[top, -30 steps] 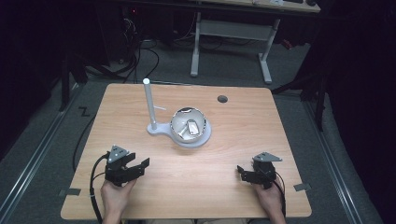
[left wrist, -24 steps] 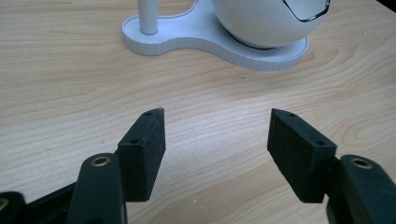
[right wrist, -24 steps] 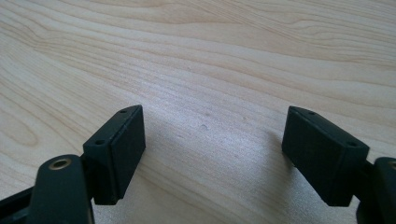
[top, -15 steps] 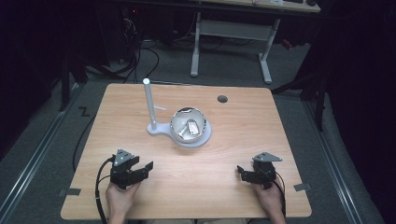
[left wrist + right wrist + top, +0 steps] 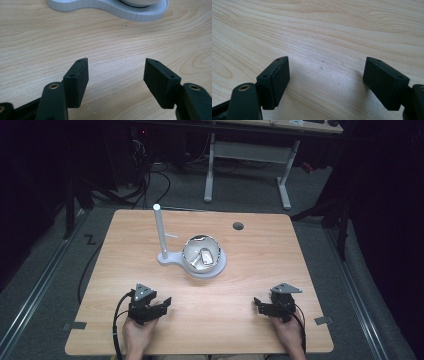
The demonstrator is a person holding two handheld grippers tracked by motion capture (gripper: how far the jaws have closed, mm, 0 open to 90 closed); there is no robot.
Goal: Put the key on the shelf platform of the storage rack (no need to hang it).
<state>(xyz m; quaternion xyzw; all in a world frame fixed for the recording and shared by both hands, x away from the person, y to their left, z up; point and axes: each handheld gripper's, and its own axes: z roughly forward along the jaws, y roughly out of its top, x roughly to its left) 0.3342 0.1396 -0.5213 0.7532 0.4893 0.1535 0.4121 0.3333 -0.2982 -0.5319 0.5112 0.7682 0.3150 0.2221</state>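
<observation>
Both grippers rest low on the wooden surface near your edge, left gripper at about 7 o'clock from centre, right gripper at about 5 o'clock. Jaws of each stand apart with nothing between them; the two gripper views show bare wood grain between the pads.

The work piece sits just past centre of the surface, toward 12 o'clock from your hands: a bowl seated on a flat white base, with a white upright post rising from the base's 9 o'clock lobe. The left gripper view shows the ribbed edge of that base ahead of the open jaws, well apart from them. Something pale lies inside the bowl; I cannot tell what it is.

Handling judgement:
- Bowl looks hard and glossy, likely metal or ceramic: stiff, slippery on the pads, possibly breakable. Take it at the rim, one jaw inside and one outside, at the 6 o'clock side nearest you.
- Base looks like rigid printed plastic, light, so it may slide or lift with the bowl. You may need the other gripper to steady it by the post.
- Post is slim and tall: firm to pinch, but it levers the base easily, so grip it low.

A small dark hole sits at about 1 o'clock, clear of the work.
</observation>
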